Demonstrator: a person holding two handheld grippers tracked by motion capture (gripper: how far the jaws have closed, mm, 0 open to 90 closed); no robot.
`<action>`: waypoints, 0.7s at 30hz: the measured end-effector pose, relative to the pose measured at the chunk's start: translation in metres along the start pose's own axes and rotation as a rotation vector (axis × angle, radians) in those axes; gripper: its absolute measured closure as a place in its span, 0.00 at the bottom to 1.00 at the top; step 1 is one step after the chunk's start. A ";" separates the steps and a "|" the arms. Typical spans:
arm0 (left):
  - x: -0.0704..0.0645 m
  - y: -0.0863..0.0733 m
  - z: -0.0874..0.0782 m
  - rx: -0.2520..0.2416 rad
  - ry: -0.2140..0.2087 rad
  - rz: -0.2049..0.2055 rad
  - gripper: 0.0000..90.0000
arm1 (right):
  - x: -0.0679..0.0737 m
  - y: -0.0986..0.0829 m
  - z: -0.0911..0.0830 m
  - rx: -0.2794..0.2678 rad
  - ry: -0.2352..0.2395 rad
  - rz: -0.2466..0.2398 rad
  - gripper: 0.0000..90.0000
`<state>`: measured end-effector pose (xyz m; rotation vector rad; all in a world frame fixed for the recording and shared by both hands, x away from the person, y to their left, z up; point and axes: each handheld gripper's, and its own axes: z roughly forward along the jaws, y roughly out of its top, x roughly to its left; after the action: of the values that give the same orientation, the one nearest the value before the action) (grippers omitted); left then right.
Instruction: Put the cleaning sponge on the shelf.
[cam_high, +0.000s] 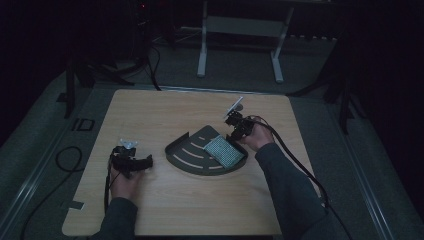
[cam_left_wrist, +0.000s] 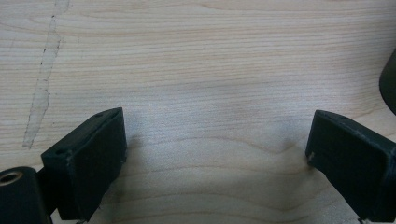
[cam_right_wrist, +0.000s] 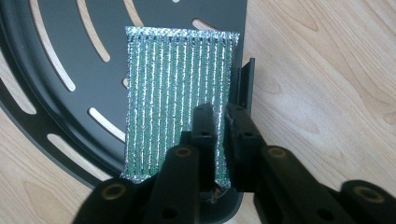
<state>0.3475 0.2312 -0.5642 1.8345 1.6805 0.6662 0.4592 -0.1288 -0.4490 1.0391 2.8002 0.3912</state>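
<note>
Pinching the near edge of the pad (cam_right_wrist: 180, 98), the right gripper (cam_right_wrist: 219, 123) has its jaws nearly closed on the green-and-silver fabric, and the step in hand looks like placing or shifting the pad on the tray (cam_right_wrist: 56, 107). To do it well, I would keep the grip close to the pad's edge, as it is, so the jaws do not scrape the tray's raised right wall, and lift the thin fabric slightly before sliding it, since it could snag in the curved slots. In the high view the pad (cam_high: 224, 151) lies on the right part of the fan-shaped tray (cam_high: 187, 155), which sits near the middle of the tabletop (cam_high: 165, 112), a little toward the right edge. The pad is a flat rectangle; its long axis runs from the tray's far right corner toward the tabletop's near edge, slanting a little rightward, with its stripes along that axis. In the right gripper view the axis points straight away from the jaws. The left gripper (cam_high: 131, 161) rests near the tabletop's left edge, well apart from the tray; in its own view its 2 jaws stand wide apart over bare wood, holding nothing.
</note>
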 end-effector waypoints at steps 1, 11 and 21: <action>0.000 0.000 0.000 0.000 0.000 0.000 0.06 | 0.000 0.000 0.000 -0.002 -0.001 0.003 0.87; 0.000 0.000 0.000 0.001 0.001 0.001 0.06 | 0.000 -0.005 -0.009 -0.028 0.006 0.016 0.59; 0.000 0.000 0.000 0.000 0.000 0.000 0.06 | -0.012 -0.025 -0.016 -0.064 -0.015 0.089 0.41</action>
<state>0.3475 0.2312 -0.5642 1.8348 1.6807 0.6663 0.4491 -0.1577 -0.4406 1.1502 2.7159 0.4779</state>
